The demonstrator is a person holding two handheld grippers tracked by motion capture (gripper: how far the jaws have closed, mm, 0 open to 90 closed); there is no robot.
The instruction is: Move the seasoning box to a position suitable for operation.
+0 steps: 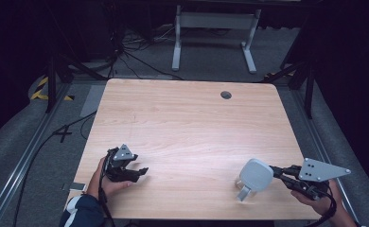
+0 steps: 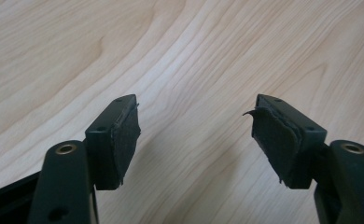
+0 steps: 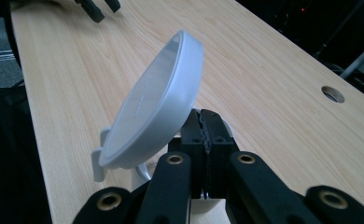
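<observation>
Right gripper [image 1: 278, 174]: lower right of the high view, held in a hand [image 1: 322, 202] entering from the bottom edge; jaws pressed together on the white object, no gap visible between the pads in the right gripper view [image 3: 203, 135].

White lid [image 1: 256, 175]: round, shallow, pale grey-white (possibly a lid or small dish, cannot tell which), lower right of the high view, just left of the right gripper; tilted up on edge, rim uppermost in the right gripper view [image 3: 157, 107], a small tab sticking out at its lower left.

Contact with table: lower part of the lid close to the wood, casting a shadow; touching or slightly raised, cannot tell.

Left gripper [image 1: 137, 172]: lower left of the high view, in the other hand [image 1: 108, 182], a dark sleeve at the bottom edge; jaws spread wide, bare wood between them in the left gripper view [image 2: 196, 140]; pads [image 2: 126, 135] worn, edges frayed.

Spacing: the two grippers well apart, left one far from the lid (also seen at the upper left of the right gripper view).

Table [image 1: 182, 123]: light wood, centre of the high view, a round cable hole [image 1: 226, 95] near its upper right.
</observation>
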